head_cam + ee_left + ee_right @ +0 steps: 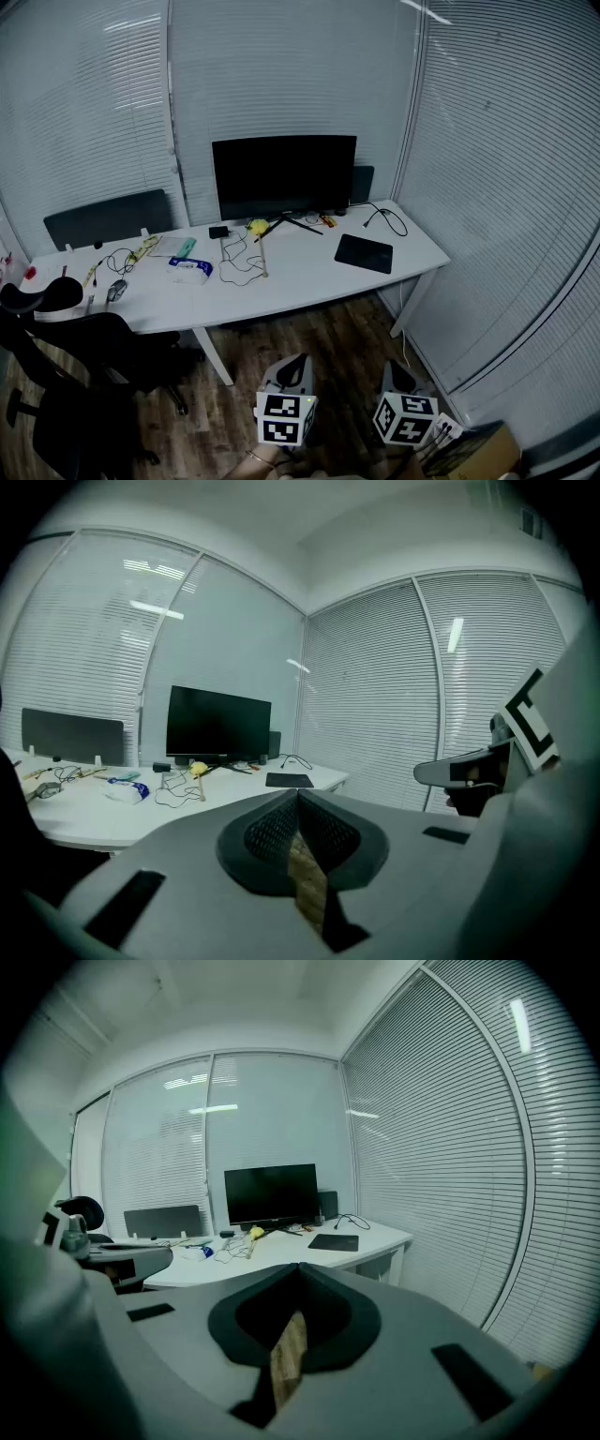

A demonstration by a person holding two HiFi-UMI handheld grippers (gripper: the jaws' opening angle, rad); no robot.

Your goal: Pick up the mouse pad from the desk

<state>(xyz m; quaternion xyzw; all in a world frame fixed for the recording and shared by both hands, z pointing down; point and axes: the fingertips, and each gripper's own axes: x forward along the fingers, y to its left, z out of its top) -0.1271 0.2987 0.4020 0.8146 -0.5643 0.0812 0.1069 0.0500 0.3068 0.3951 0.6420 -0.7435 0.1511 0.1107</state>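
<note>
The thin, matte black rectangular mouse pad (364, 253) lies flat on the smooth white desk top (309, 277). It sits to the right of the wide black flat-screen monitor (284, 176) and nearer the desk's front edge than the monitor's foot. Its corners are rounded, it sits slightly askew to the desk's edge, and its whole top surface shows. Bare white desk rings it on every side. A looped black cable (386, 217) lies behind it, off the monitor's right end.

Past the pad, further right of the monitor, the desk ends in a rounded corner close to the pale slatted blinds (506, 187).

Just in front of the monitor's foot sits a small yellow lump (258, 226), with a tangle of thin black wires (239, 258) beside it. Left of the monitor lie a soft blue and white packet (190, 269) and, further left, a grey computer mouse (116, 291). A black mesh office chair (84, 375) stands well left of the monitor, before the desk.

The brown wood-plank floor (319, 342) in front of the monitor is open between the desk and the two grippers. Both are held low above the floor, well short of the desk.

The grey plastic left gripper (298, 794) has its ribbed fingers pressed together, empty. The grey plastic right gripper (298, 1267) likewise has its fingers closed on each other, holding nothing.
</note>
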